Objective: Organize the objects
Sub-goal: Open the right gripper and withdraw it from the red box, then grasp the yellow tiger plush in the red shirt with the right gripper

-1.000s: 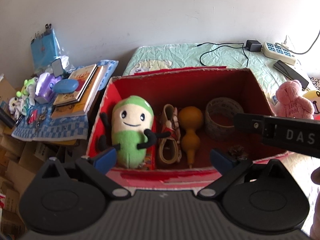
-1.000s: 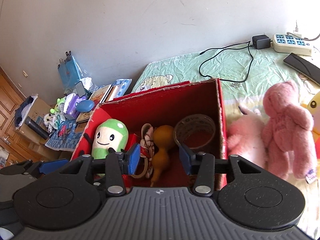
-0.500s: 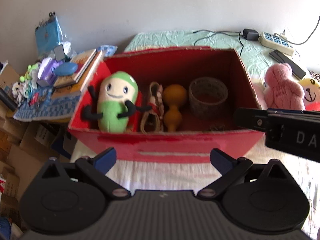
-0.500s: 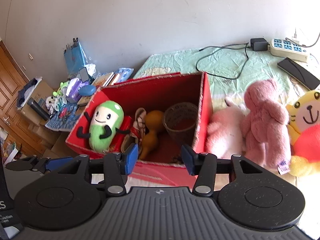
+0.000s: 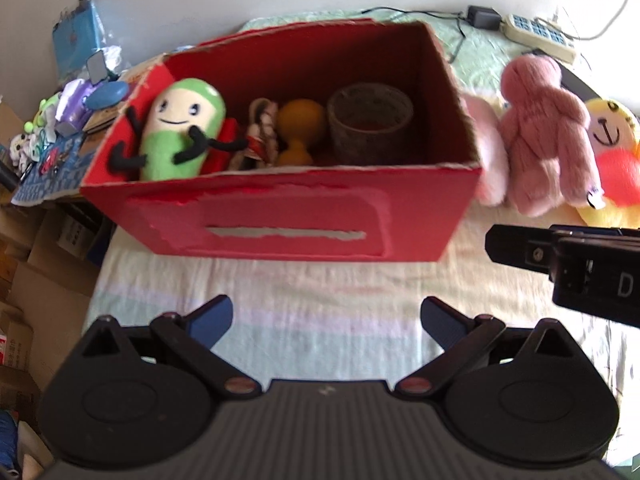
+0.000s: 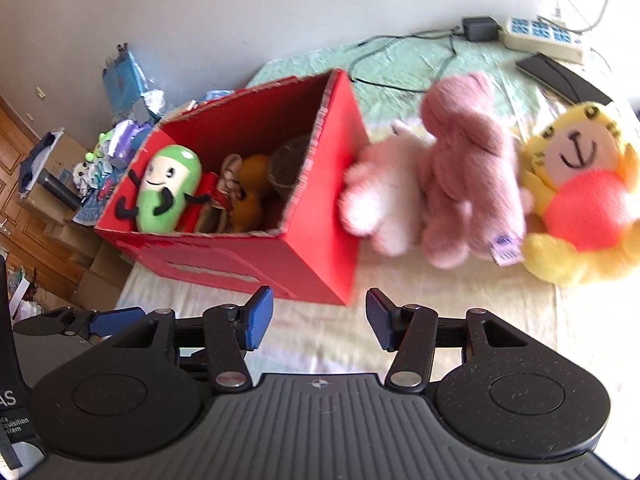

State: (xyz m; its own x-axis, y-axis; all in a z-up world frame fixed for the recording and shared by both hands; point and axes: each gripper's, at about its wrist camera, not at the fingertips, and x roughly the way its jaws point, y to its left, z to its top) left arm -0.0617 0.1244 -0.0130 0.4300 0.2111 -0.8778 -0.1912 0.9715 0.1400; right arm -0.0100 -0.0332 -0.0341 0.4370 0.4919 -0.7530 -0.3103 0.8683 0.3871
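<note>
A red cardboard box (image 5: 288, 220) (image 6: 320, 236) stands on the bed. Inside it are a green plush (image 5: 180, 128) (image 6: 168, 188), a gourd (image 5: 298, 132) (image 6: 250, 192), a tape roll (image 5: 370, 122) and a small doll (image 5: 260, 136). Right of the box lie a white plush (image 6: 380, 200), a pink bear (image 5: 540, 128) (image 6: 468, 168) and a yellow tiger plush (image 5: 612, 152) (image 6: 580, 196). My left gripper (image 5: 326, 320) is open over the sheet in front of the box, nothing in it. My right gripper (image 6: 320, 316) is open with its jaws still opening, empty, near the box's front right corner.
A power strip (image 6: 544, 38), a charger with cable (image 6: 478, 28) and a black remote (image 6: 560, 76) lie at the back of the bed. A cluttered side table (image 5: 60, 136) with books and small toys stands left. Cardboard cartons (image 5: 24, 280) sit on the floor.
Both grippers pulled back from over the box, which now sits farther away. The right gripper's jaws widened and its view swung right onto the plush toys.
</note>
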